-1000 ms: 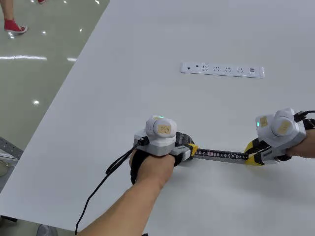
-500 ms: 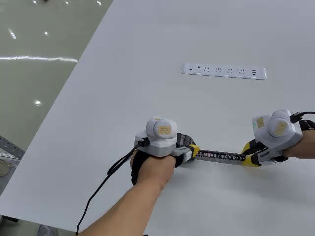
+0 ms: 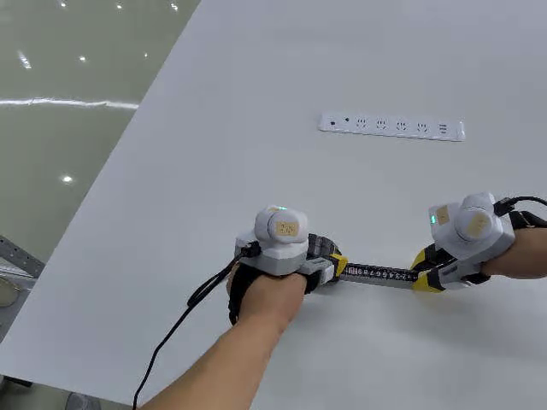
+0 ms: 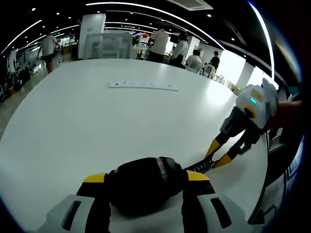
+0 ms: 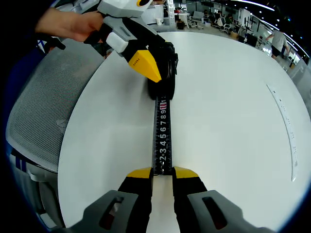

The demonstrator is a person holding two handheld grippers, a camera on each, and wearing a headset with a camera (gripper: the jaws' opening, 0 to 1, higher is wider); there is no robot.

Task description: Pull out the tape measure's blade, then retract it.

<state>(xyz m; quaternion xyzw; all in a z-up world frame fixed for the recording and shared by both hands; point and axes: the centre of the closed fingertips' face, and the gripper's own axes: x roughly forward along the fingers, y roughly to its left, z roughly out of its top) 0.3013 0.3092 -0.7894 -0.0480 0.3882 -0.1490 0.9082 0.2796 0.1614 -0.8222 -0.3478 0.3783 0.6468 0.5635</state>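
The tape measure case (image 4: 146, 187) is clamped in the left gripper (image 3: 329, 263) near the front edge of the desk (image 3: 256, 102), while its drawn-out blade (image 5: 163, 131) is pinched at the tip by the right gripper (image 5: 163, 173).

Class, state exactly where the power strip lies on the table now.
In the head view the power strip lies flat on the white table, beyond the tape measure's drawn-out blade and well apart from it.

Black tape measure (image 4: 146, 187) — its dark blade (image 5: 162, 141) carries white numerals. The left gripper (image 3: 329, 263) and right gripper (image 5: 163, 172) are white, jaws black tipped yellow. White counter (image 3: 256, 128) — white power strip (image 3: 391, 126).
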